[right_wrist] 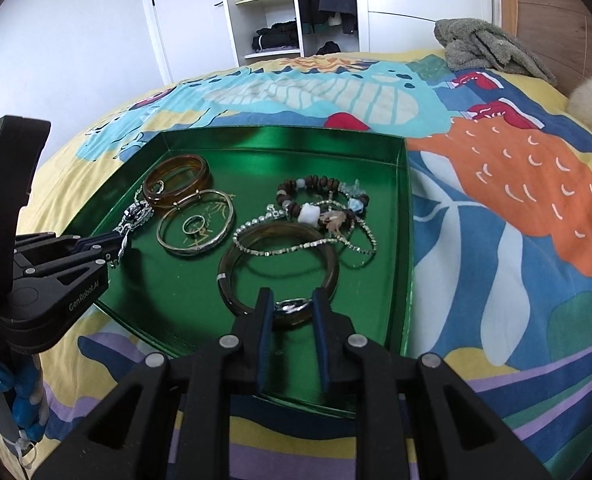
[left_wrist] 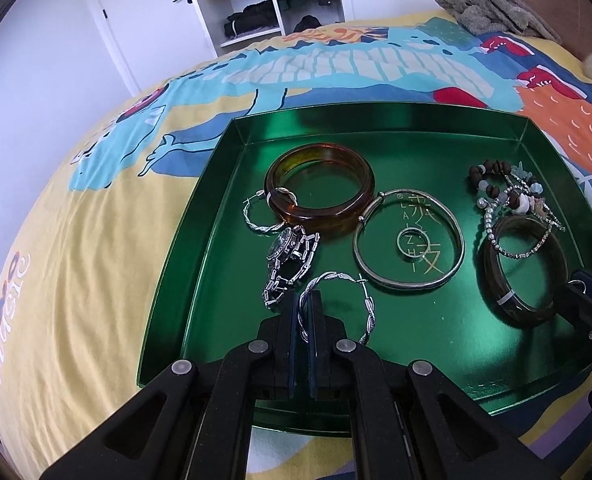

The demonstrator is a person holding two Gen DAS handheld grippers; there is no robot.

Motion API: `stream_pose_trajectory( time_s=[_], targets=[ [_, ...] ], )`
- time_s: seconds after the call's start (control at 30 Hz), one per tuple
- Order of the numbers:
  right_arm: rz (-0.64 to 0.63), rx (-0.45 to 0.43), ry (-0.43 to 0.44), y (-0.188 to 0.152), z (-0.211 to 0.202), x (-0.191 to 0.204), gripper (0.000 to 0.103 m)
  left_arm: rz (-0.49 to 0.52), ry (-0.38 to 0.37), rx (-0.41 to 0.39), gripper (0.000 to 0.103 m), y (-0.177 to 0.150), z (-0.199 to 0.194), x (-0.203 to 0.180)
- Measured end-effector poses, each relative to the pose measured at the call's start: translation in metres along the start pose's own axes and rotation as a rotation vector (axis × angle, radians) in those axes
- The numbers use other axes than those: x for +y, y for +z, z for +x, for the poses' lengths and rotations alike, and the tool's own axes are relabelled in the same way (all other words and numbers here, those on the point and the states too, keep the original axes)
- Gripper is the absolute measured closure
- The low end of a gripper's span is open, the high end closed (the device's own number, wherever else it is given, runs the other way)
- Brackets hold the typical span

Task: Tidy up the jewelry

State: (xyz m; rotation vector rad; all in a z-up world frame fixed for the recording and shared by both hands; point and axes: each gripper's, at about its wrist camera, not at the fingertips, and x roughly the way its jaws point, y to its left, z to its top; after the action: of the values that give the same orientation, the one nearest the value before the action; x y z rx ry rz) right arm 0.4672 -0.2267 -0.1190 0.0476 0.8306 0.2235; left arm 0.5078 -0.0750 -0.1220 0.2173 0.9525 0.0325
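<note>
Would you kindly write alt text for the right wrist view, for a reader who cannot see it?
The right gripper is clamped on the near rim of a dark bangle lying in a green tray on a colourful bedspread. Beaded bracelets, a silver bangle and an amber bangle lie farther back, and the left gripper pinches a twisted silver hoop at the tray's left side.

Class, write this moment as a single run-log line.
left gripper: shut on twisted hoop earring | right gripper: shut on silver ring | both over green tray
</note>
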Motion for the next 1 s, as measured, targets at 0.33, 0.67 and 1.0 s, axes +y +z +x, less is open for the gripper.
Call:
stream_pose_trajectory(
  time_s=[0.33,0.67,1.0],
  targets=[
    [-0.007,0.009,-0.025,0.001,-0.001,-0.001,0.07,-0.007,-0.012,-0.021,0.088,0.002,-0.008,0.003],
    [0.001,-0.037,-0.036,0.007,-0.035,0.004,0.059,-0.05,-0.045,-0.109,0.064,0.003,-0.06,0.021],
    [-0.021,-0.099,-0.022,-0.005,-0.107,0.038,0.046,-0.088,-0.064,-0.202,0.048,-0.031,-0.143,0.045]
  ],
)
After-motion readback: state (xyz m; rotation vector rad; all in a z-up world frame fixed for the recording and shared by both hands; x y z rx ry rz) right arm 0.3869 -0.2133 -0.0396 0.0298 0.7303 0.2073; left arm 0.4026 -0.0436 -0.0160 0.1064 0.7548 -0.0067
